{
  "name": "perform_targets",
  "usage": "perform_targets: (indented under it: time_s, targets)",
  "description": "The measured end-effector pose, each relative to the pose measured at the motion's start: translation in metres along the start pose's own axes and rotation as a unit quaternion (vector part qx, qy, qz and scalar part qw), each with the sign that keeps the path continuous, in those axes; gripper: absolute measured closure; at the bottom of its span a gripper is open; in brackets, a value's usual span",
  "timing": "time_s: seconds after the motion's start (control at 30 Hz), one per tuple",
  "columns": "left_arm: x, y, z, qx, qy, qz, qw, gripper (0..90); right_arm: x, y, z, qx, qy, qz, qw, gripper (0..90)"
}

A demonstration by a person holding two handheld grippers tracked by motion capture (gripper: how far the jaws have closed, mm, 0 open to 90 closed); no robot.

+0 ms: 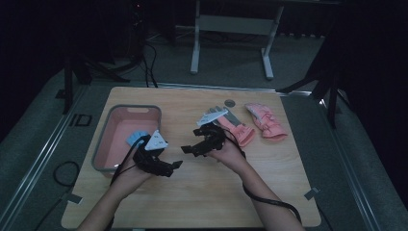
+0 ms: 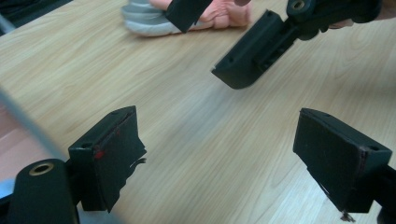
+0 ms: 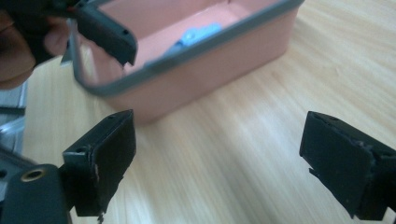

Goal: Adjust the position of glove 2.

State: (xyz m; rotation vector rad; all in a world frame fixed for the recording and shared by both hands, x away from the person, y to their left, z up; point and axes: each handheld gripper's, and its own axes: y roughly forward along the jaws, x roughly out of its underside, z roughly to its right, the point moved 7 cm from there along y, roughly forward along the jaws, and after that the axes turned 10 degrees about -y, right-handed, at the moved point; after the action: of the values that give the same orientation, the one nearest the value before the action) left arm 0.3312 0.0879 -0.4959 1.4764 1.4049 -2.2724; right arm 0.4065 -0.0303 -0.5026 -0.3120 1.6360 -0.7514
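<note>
Both tongs stand wide open and hold nothing: the left gripper [image 1: 177,164] hovers over bare wood just off the pink basin [image 1: 103,159], its jaws aimed toward three o'clock, and the right gripper [image 1: 184,149] hangs close beside it at about one o'clock, jaws aimed back toward nine o'clock. No earlier picture bears on them, so only this wide gape can be told.

The two pink gloves lie well apart from the jaws: the nearer glove [image 1: 238,130] at about two o'clock from the right gripper, partly behind that hand, and the far glove [image 1: 267,122] beyond it toward three o'clock. A blue item [image 3: 198,35] already rests inside the basin.

One risk, as I judge it, is the two grippers knocking together, since their tips face each other with little room between. Another is a poor grab on the soft glove: pinching a single finger or the cuff edge could let it slip or drag across the table [image 1: 216,192]. The trailing cable [image 1: 269,202] could also snag on the basin's grey rim.
</note>
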Motion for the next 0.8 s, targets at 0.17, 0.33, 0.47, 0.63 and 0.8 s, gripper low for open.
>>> perform_targets:
  time_s: [0.17, 0.33, 0.47, 0.63, 0.8]
  targets:
    - [-0.001, 0.016, 0.019, 0.008, 0.007, 0.008, 0.9999, 14.2, 0.018, -0.019, 0.010, 0.027, -0.004, -0.001, 0.9996, 18.2]
    - [0.001, 0.030, 0.030, 0.013, -0.006, 0.024, 0.9996, 2.0, 0.036, -0.044, 0.026, 0.056, -0.009, 0.001, 0.9984, 42.9]
    - [0.005, 0.040, 0.040, 0.022, -0.010, 0.037, 0.9990, 2.0, 0.048, -0.062, 0.042, 0.083, 0.004, 0.009, 0.9965, 53.3]
    - [0.015, 0.050, 0.051, 0.042, -0.024, 0.062, 0.9969, 2.0, 0.066, -0.082, 0.069, 0.120, 0.017, -0.001, 0.9927, 60.9]
    - [0.032, 0.061, 0.062, 0.059, -0.037, 0.073, 0.9949, 2.1, 0.081, -0.095, 0.104, 0.168, 0.035, -0.004, 0.9852, 63.3]
